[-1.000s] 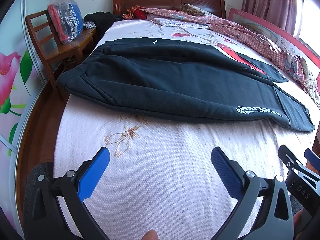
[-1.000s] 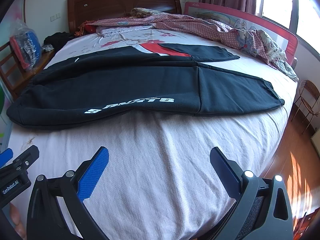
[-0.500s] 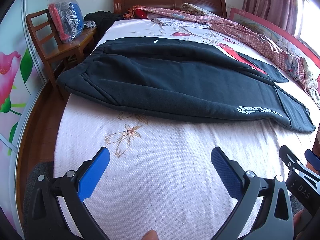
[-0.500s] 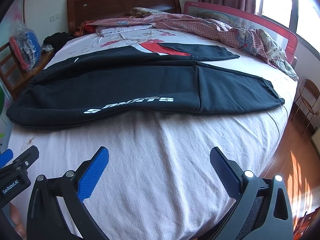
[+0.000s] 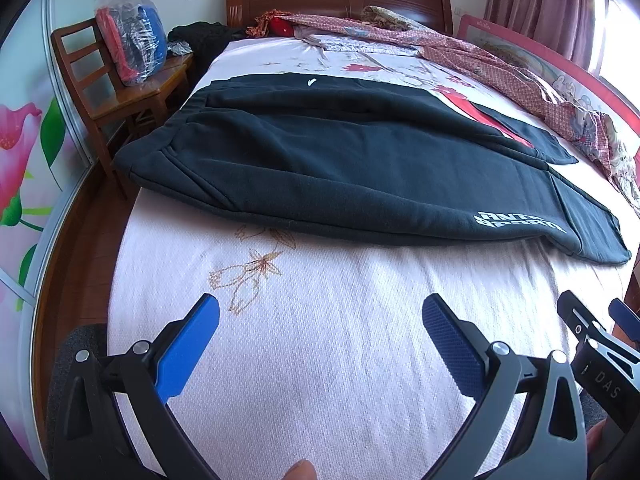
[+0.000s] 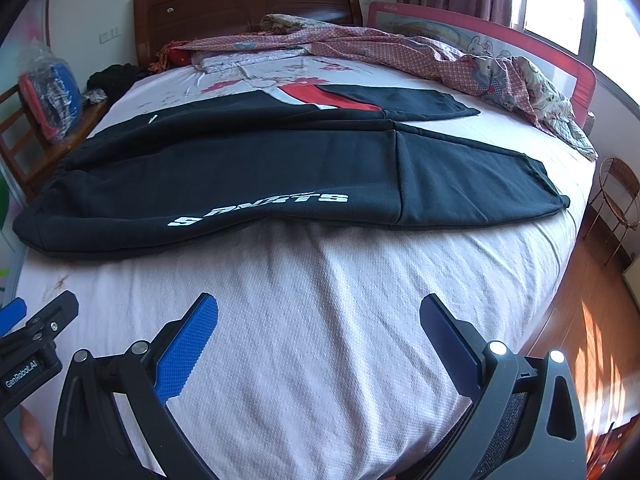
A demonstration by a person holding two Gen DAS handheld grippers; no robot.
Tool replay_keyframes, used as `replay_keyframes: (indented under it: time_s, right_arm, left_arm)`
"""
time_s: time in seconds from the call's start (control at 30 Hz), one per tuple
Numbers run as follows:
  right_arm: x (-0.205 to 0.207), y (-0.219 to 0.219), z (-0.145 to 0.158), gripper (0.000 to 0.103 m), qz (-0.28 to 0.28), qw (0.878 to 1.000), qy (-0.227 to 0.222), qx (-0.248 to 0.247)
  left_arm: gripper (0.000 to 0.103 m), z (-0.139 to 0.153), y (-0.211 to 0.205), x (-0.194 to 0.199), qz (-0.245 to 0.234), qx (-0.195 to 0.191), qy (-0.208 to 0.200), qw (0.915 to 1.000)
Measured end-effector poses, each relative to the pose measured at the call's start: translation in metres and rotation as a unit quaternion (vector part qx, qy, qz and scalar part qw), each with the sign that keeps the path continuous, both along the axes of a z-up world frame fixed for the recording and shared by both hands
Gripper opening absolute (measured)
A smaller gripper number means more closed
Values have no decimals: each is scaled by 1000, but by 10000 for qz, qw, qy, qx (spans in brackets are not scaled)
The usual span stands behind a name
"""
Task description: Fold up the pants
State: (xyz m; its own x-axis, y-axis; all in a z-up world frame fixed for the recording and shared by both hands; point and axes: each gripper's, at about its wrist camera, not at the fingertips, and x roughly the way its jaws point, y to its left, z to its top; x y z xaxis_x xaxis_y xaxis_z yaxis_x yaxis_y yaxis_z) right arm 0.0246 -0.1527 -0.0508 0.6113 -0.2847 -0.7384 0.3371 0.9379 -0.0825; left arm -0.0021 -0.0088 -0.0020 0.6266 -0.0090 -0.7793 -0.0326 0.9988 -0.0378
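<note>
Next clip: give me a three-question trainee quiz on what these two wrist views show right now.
1. True or false: the left gripper is shut on the black pants.
2. Which holds cloth: A left gripper, B right gripper, C neither?
3. Fill in: the pants lie across the ___.

Key: 1 false, its fingers stand open over bare bed. 2 C. 3 bed.

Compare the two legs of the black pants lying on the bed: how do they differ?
The near leg carries white lettering and lies closest to both grippers; the far leg has a red panel and sits nearer the headboard. Both are black, flat, ungripped.
</note>
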Motion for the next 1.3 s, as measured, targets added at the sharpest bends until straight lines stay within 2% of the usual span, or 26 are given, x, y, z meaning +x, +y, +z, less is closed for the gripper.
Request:
replay_keyframes:
  time_s: [0.33, 0.6, 0.7, 0.77, 0.83, 0.87, 0.9, 0.93, 1.0, 1.03, 1.07, 1.1, 1.17, 1.2, 1.23, 1.3]
  right_arm:
    - [1, 1, -3, 100, 0, 10000, 56, 12]
    - [4, -1, -8, 100, -25, 9998, 156, 87]
    - [6, -3, -10, 100, -31, 9997, 207, 110]
    - [7, -4, -12, 100, -34, 9996, 242, 111]
    - [8, -4, -14, 100, -29, 9995, 286, 114]
    - [9, -4, -15, 100, -28, 9995, 306, 112]
    - [9, -4, -16, 100, -25, 9994, 322, 108]
    - [10, -4, -17, 100, -18, 9994, 336, 111]
    - [11, -3, -18, 100, -10, 9993, 356, 113]
    - [11, -2, -18, 100, 1, 9993, 363, 108]
    - [12, -2, -19, 100, 15, 9992, 374, 102]
    - [12, -1, -19, 100, 28, 9992, 388, 89]
    - [12, 0, -21, 100, 50, 9991, 423, 89]
    - [12, 0, -21, 100, 54, 9990, 433, 93]
    - [12, 1, -22, 100, 54, 9990, 440, 94]
    - [13, 1, -22, 100, 52, 9989, 459, 104]
  left_arm:
    - [101, -4, 1, 3, 31, -17, 77, 10000]
    - [101, -10, 11, 11, 185, -221, 266, 9992]
    - [101, -12, 22, 18, 233, -595, 444, 9970]
    - [101, -12, 34, 28, 135, -1283, 637, 9896]
    - [101, -14, 50, 40, -7, -2224, 819, 9715]
    - [101, -16, 60, 46, -14, -2744, 924, 9572]
    - [101, -18, 71, 52, 70, -3253, 1012, 9401]
    - [101, -23, 84, 58, 214, -3824, 1062, 9176]
    - [101, -33, 107, 68, 477, -4628, 1097, 8784]
    - [101, -40, 121, 74, 720, -5004, 1121, 8555]
    - [101, -45, 128, 76, 872, -5188, 1136, 8428]
    - [101, -52, 138, 80, 1015, -5492, 1172, 8211]
    - [101, -65, 148, 83, 1293, -5934, 1172, 7858]
    - [101, -69, 152, 84, 1437, -6053, 1168, 7742]
    - [101, -72, 154, 85, 1560, -6122, 1170, 7663]
    - [101, -75, 151, 88, 1776, -6136, 1261, 7590]
